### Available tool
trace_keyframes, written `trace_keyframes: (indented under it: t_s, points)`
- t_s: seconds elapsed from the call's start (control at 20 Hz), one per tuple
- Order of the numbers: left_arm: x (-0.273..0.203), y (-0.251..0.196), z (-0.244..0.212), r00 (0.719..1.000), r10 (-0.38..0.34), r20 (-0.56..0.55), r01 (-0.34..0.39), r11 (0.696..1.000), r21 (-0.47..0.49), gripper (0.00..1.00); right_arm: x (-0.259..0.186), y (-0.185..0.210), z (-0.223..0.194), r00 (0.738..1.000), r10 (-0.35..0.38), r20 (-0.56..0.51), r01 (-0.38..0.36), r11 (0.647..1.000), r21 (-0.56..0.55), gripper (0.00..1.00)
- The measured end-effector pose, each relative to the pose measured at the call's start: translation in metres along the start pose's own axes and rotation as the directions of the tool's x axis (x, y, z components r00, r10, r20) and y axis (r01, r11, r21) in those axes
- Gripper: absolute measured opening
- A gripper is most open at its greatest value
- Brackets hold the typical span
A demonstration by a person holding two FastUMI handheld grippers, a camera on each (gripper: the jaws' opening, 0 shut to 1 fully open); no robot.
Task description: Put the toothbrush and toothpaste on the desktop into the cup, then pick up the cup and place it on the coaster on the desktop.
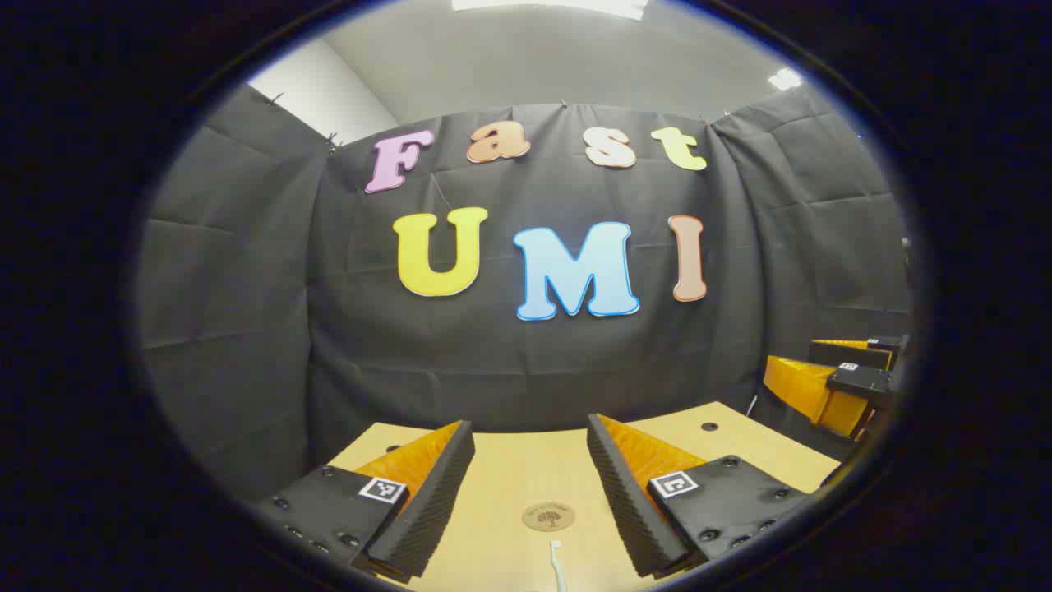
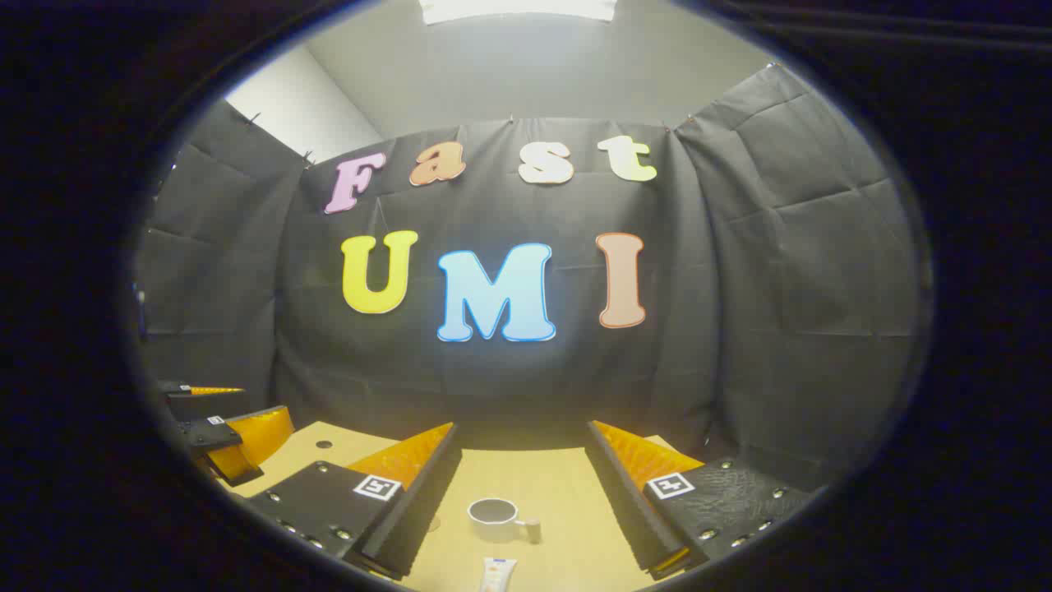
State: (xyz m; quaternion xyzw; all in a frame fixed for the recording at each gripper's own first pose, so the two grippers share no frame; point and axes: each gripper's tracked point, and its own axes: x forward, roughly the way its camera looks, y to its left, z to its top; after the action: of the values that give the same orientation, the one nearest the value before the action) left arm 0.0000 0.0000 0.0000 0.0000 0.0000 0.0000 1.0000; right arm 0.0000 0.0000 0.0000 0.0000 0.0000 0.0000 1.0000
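Hovering above the near edge of the desk (image 1: 509, 469), both tools stand with their fingers spread wide and nothing between them, so no part of the task looks begun yet.

In the left gripper view, the left tool (image 1: 530, 493) frames the round coaster (image 1: 548, 516) lying flat on the desk, and the tip of the toothbrush (image 1: 557, 563) pokes in at 6 o'clock, just nearer than the coaster and apart from it. The right tool shows off at 3 o'clock in this view, well apart.

In the right gripper view, the right tool (image 2: 522, 501) frames the cup (image 2: 493, 518), upright with its handle pointing toward 3 o'clock, and the end of the toothpaste (image 2: 497, 574) lies at 6 o'clock, just nearer than the cup. The left tool sits at 9 o'clock here.

The step in hand is likely the first pick. To do it well, each tool should tilt down toward the item at its own 6 o'clock, straddle it across the narrow width, and close near the middle so it hangs balanced. The toothbrush is thin and lies flat, so the fingers probably need to reach right to the desk surface. Carrying either item in upright over the cup's mouth should keep the cup from tipping.
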Motion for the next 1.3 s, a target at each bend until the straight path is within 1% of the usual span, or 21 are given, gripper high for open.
trace_keyframes:
  t_s: [0.1, 0.25, 0.3, 0.35, 0.6, 0.75, 0.8, 0.85, 0.9, 1.1, 1.3]
  points:
    - [0.006, -0.006, -0.003, 1.000, -0.015, -0.010, 0.015, 1.000, -0.001, 0.92, 0.003, 0.003, -0.005, 1.000, 0.010, -0.017, -0.010, 1.000, -0.011, 0.93]
    - [0.012, -0.004, -0.009, 0.999, -0.017, -0.028, 0.017, 1.000, -0.006, 0.92, 0.010, 0.007, -0.011, 0.998, 0.028, -0.049, -0.028, 1.000, -0.006, 0.93]
    - [0.014, -0.004, -0.011, 0.999, -0.018, -0.034, 0.018, 1.000, -0.007, 0.92, 0.013, 0.007, -0.013, 0.998, 0.030, -0.054, -0.030, 1.000, -0.006, 0.95]
    - [0.016, -0.005, -0.011, 0.999, -0.022, -0.039, 0.022, 1.000, -0.008, 0.92, 0.014, 0.007, -0.014, 0.998, 0.031, -0.057, -0.032, 0.999, -0.007, 0.93]
    - [0.022, -0.009, -0.014, 0.998, -0.028, -0.051, 0.028, 1.000, -0.006, 0.92, 0.020, 0.009, -0.020, 0.996, 0.041, -0.082, -0.042, 0.999, -0.007, 0.93]
    - [0.026, -0.014, -0.026, 0.995, -0.046, -0.087, 0.044, 0.999, -0.017, 0.92, 0.024, 0.011, -0.029, 0.991, 0.052, -0.125, -0.053, 0.999, -0.003, 0.93]
    - [0.026, -0.016, -0.032, 0.993, -0.049, -0.104, 0.048, 0.999, -0.020, 0.92, 0.023, 0.014, -0.036, 0.986, 0.061, -0.155, -0.061, 0.998, 0.004, 0.93]
    - [0.027, -0.017, -0.039, 0.991, -0.055, -0.124, 0.052, 0.998, -0.023, 0.92, 0.023, 0.015, -0.044, 0.980, 0.069, -0.185, -0.068, 0.998, 0.012, 0.95]
    - [0.027, -0.018, -0.046, 0.988, -0.058, -0.143, 0.055, 0.998, -0.025, 0.92, 0.023, 0.017, -0.051, 0.974, 0.074, -0.213, -0.072, 0.997, 0.017, 0.93]
    - [0.030, -0.015, -0.075, 0.975, -0.056, -0.213, 0.052, 0.998, -0.021, 0.92, 0.023, 0.019, -0.080, 0.946, 0.085, -0.313, -0.082, 0.996, 0.021, 0.93]
    - [0.033, -0.013, -0.106, 0.955, -0.057, -0.291, 0.049, 0.998, -0.032, 0.93, 0.021, 0.021, -0.108, 0.911, 0.092, -0.402, -0.088, 0.996, 0.028, 0.93]
